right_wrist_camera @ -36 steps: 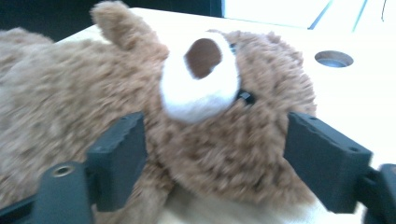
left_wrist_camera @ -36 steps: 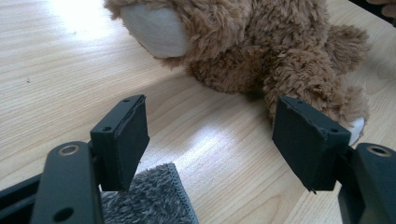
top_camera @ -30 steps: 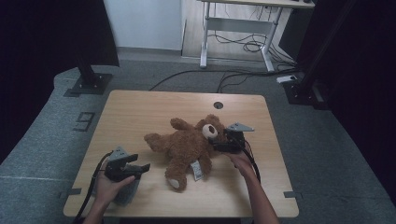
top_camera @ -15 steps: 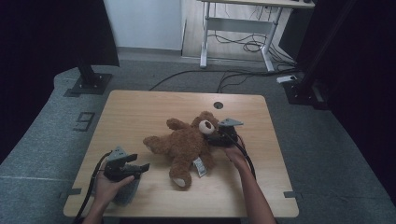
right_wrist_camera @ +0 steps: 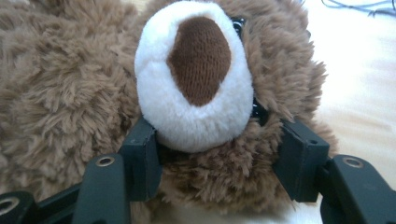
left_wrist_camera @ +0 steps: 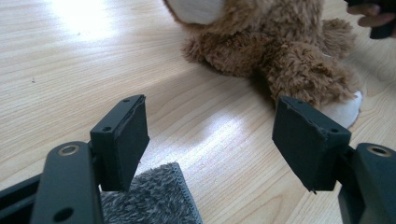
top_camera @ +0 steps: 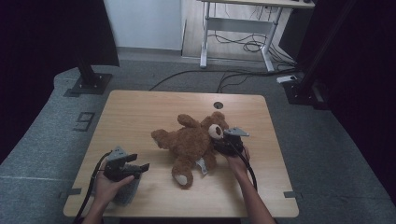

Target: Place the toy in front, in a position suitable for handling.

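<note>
So, right gripper (top_camera: 223, 143) moved in on the teddy bear (top_camera: 189, 144), jaws just been closing around its chin, probably pinching fur. Left gripper (left_wrist_camera: 212, 135) parked near-left on bench (top_camera: 140, 112), jaws spread.

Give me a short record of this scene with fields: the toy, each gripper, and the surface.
toy: brown teddy bear lying on its back
right gripper: jaws around the bear's head below the white muzzle, pads sunk in the fur; they have just been closing
left gripper: open, nothing between the jaws, resting on a grey cloth apart from the bear
surface: wooden table
</note>
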`<action>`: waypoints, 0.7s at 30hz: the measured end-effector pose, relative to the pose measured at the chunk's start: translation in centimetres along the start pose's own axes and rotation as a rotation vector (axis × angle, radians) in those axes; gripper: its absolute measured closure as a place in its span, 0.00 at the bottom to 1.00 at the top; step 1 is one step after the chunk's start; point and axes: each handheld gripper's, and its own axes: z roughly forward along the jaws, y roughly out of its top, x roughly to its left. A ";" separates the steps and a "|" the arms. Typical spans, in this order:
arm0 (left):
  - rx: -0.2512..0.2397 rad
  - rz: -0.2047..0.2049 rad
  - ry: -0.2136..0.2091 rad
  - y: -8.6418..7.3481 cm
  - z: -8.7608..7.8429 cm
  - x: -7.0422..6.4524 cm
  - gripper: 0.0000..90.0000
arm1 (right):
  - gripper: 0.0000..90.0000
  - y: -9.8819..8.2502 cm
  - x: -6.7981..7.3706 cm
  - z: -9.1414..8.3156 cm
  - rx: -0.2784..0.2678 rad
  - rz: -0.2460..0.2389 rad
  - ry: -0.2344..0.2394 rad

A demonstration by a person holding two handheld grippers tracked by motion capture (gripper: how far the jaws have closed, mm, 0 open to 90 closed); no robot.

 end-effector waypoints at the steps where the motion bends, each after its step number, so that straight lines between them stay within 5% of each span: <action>1: 0.000 -0.001 0.000 0.0 0.0 0.0 0.30 | 0.45 -0.2 0.0 -0.3 -0.003 0.006 0.004; 10: 0.004 0.001 0.002 0.0 0.2 -0.1 0.30 | 0.49 -2.1 1.2 -3.0 -0.040 0.032 0.003; 16: 0.000 0.000 0.002 0.0 0.1 0.0 0.30 | 0.46 -2.6 3.0 -4.9 -0.041 -0.015 0.013; 21: -0.003 0.000 -0.005 0.0 0.2 -0.2 0.30 | 0.43 -2.5 2.2 -4.8 -0.015 -0.022 0.046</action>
